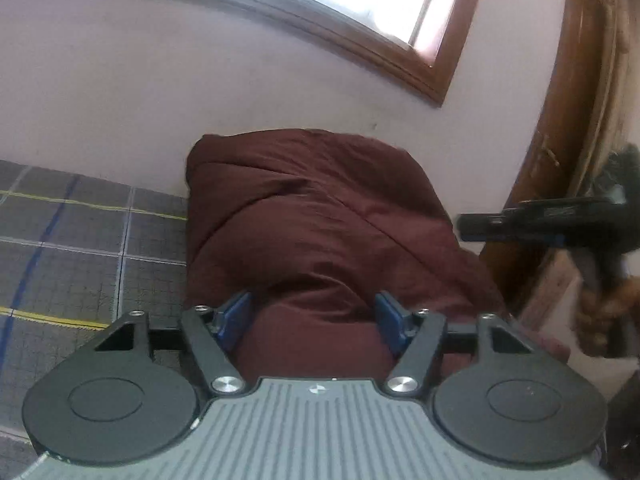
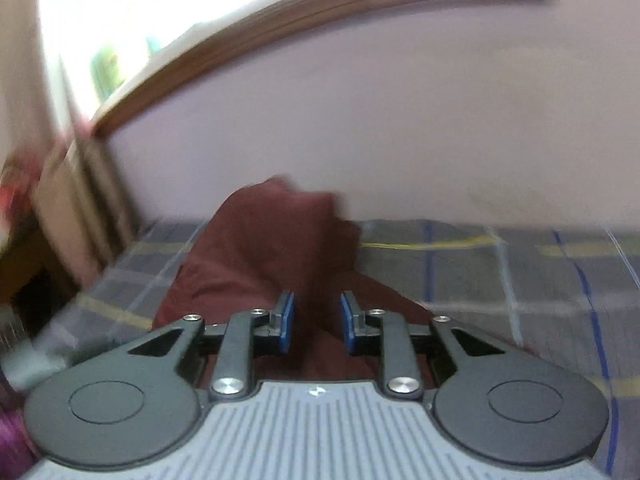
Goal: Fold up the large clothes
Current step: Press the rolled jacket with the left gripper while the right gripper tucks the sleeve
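A large maroon garment [image 1: 312,216] lies bunched on a grey plaid bedsheet [image 1: 80,240], its far end against the wall. My left gripper [image 1: 316,316] is open, its blue pads [image 1: 236,314] wide apart on either side of a raised fold of the cloth. In the right wrist view the same garment [image 2: 276,248] lies ahead and under my right gripper [image 2: 316,322], which is open with a narrower gap; cloth sits between the pads [image 2: 286,320] without being pinched. The right gripper's body [image 1: 540,220] shows at the right edge of the left wrist view.
A pale wall [image 1: 200,92] with a wood-framed window [image 1: 360,28] rises just behind the bed. A wooden door frame [image 1: 560,120] stands at the right. The plaid sheet [image 2: 520,280] stretches to the right in the right wrist view. Blurred furniture [image 2: 60,200] stands at the left.
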The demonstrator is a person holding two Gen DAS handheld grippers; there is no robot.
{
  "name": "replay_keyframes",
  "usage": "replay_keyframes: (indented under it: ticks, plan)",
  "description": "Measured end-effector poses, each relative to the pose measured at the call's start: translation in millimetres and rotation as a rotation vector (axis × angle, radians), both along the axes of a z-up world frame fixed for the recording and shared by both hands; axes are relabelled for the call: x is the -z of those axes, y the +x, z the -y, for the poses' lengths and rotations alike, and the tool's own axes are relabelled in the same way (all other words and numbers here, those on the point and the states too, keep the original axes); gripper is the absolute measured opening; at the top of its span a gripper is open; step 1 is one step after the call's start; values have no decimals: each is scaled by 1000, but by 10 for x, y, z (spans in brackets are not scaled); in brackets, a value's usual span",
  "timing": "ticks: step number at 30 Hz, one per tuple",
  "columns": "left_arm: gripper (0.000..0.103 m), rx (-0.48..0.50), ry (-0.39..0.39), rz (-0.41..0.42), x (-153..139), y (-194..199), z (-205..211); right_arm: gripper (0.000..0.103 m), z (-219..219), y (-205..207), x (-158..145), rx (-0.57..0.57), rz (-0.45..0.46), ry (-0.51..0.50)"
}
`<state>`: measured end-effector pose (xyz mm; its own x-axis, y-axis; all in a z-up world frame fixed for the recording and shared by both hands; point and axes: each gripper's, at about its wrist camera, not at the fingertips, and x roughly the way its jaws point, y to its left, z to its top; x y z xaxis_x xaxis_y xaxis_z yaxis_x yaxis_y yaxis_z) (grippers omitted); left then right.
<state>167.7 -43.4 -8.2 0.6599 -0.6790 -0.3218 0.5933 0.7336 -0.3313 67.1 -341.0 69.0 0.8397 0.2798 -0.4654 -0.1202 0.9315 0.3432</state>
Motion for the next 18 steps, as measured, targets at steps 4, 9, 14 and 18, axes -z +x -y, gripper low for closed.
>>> replay_keyframes:
  ticks: [4,9,14,18]
  plan:
    - [79,11,17,48,38,-70,99,103,326,-446,129,127,13,167]
    - [85,14,16,57,58,-124,119,103,158,-346,341,64,-76,243]
    - [89,4,24,64,39,-160,111,87,-563,28,449,-42,-90,140]
    - [89,-10,36,73,-51,-205,73,39,-868,247,212,-96,8,-15]
